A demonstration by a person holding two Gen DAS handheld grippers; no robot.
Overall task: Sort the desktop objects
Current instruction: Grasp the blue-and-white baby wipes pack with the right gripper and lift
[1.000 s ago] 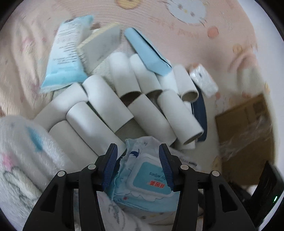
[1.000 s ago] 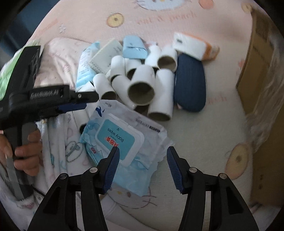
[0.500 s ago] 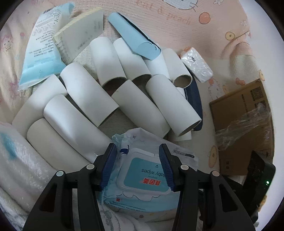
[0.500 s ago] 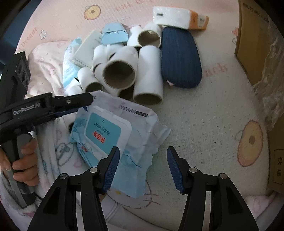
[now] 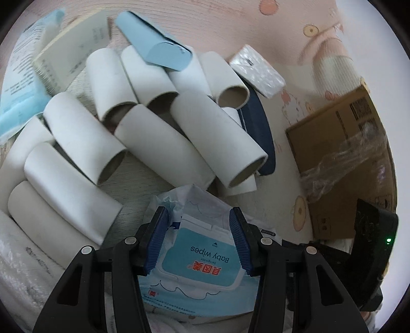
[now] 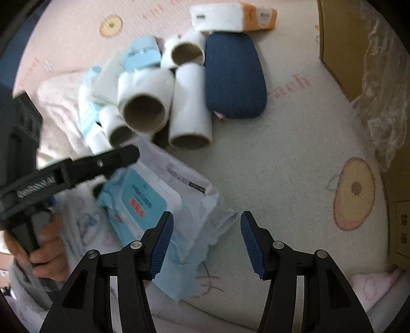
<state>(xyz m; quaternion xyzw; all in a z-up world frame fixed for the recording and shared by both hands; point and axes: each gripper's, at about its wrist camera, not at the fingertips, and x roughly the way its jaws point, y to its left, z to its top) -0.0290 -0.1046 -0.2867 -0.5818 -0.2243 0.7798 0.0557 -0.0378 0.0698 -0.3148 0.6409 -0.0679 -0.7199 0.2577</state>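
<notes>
A blue and white pack of baby wipes (image 5: 202,251) lies on the patterned mat, also in the right wrist view (image 6: 159,202). My left gripper (image 5: 198,222) is open, its fingers either side of the pack's top end and just above it. My right gripper (image 6: 205,228) is open and empty, over the pack's right edge. Behind the pack lies a heap of several white cardboard tubes (image 5: 159,143), also in the right wrist view (image 6: 191,107).
A dark blue case (image 6: 234,76), a white and orange tissue pack (image 6: 233,16), a light blue case (image 5: 156,43), a pale booklet (image 5: 69,48) and a blue-white sachet (image 5: 18,76) lie around the tubes. A cardboard box (image 5: 340,153) stands at the right.
Both grippers have moved forward and lower over the wipes pack. The left gripper's fingers now straddle its top end. Both stay open.
</notes>
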